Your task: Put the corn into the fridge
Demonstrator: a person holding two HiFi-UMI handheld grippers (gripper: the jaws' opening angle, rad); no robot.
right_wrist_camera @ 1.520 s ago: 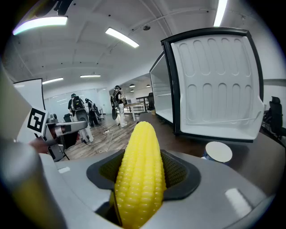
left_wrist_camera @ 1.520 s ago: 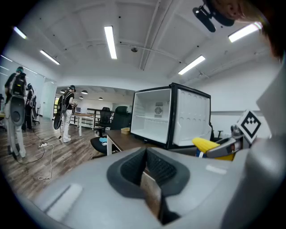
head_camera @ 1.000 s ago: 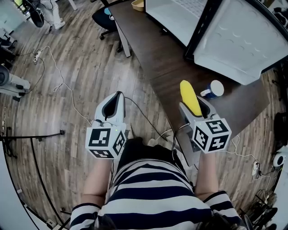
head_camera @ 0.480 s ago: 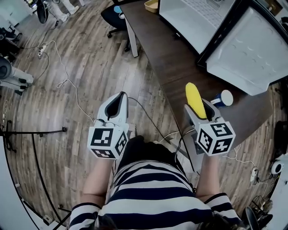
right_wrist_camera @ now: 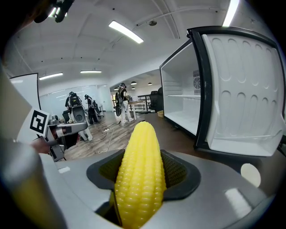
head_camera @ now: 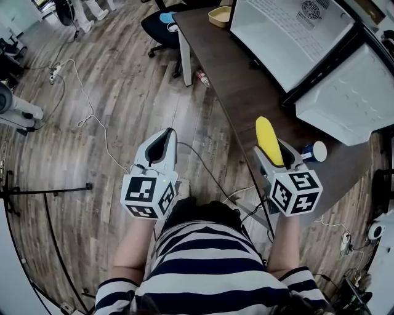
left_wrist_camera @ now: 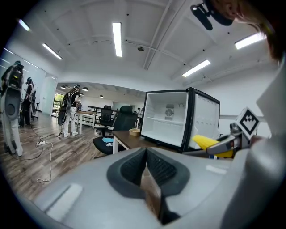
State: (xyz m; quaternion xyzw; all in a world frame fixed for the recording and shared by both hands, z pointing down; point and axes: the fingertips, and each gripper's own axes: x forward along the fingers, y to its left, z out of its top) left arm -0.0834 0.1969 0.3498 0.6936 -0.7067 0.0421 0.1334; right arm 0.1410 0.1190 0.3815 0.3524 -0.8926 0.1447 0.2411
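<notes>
A yellow corn cob (head_camera: 267,139) (right_wrist_camera: 140,172) sticks out forward from my right gripper (head_camera: 271,147) (right_wrist_camera: 142,179), which is shut on it above the near end of the dark table (head_camera: 246,92). The white mini fridge (head_camera: 295,37) (right_wrist_camera: 185,103) stands on that table ahead and to the right, its door (head_camera: 354,98) (right_wrist_camera: 239,94) swung wide open and its inside white and bare. My left gripper (head_camera: 161,143) (left_wrist_camera: 145,172) is shut on nothing over the wooden floor, left of the table. In the left gripper view the corn (left_wrist_camera: 210,143) shows off to the right.
A white and blue cup (head_camera: 315,151) stands on the table beside the fridge door. A tan bowl (head_camera: 220,16) sits at the far table end, by a black office chair (head_camera: 161,21). Cables (head_camera: 86,111) lie over the wooden floor. People and other desks are far off.
Both grippers have moved forward along the table toward the fridge; the fridge and cup sit farther right in view. The corn stays held; the left gripper stays shut.
</notes>
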